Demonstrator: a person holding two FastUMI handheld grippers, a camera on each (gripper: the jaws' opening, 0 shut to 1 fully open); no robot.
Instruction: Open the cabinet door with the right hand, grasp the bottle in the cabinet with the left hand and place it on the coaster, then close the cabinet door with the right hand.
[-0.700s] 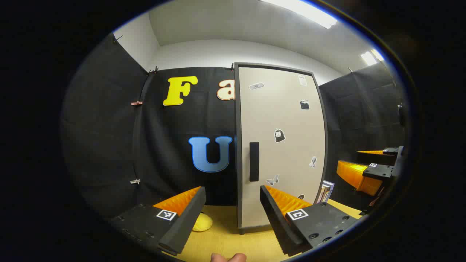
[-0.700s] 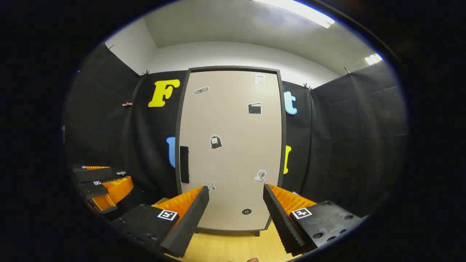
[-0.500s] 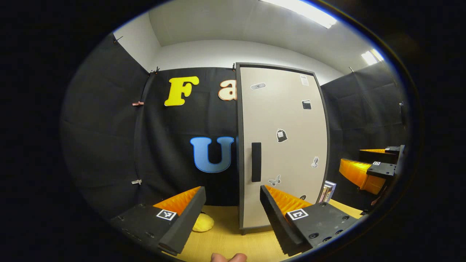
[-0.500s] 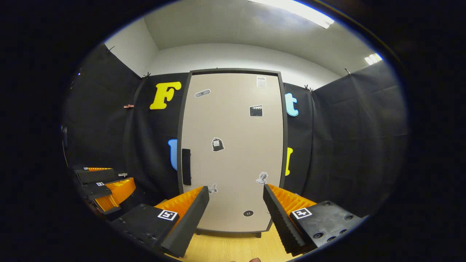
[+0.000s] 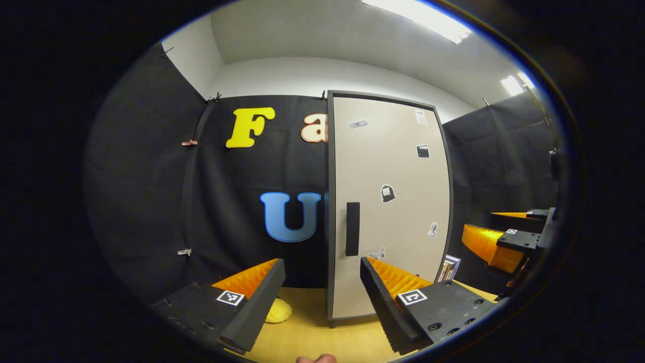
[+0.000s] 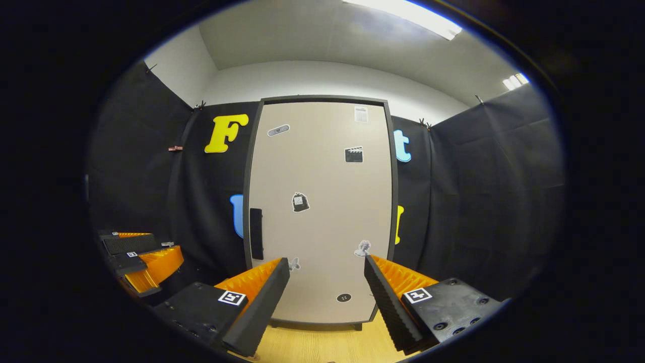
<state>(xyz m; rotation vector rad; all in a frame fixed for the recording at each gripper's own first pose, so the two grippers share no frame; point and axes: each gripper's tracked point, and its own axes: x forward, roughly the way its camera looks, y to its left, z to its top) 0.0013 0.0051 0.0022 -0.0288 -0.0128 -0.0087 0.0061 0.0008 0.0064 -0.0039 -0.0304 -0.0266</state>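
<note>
Straight ahead of the right gripper (image 6: 326, 282) stands the cabinet door (image 6: 322, 212), shut, bottle hidden behind it. Both grippers gape empty, the left gripper (image 5: 322, 282) waiting. Opening comes first: the right must reach the dark handle (image 6: 256, 233).

Black cloth walls (image 6: 478, 201), white ceiling (image 6: 312, 40) – bright strip light (image 6: 403, 15), wooden tabletop (image 5: 312, 333).

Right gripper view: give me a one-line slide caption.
Open right gripper faces the closed cabinet door, its black handle at the left edge.
</note>
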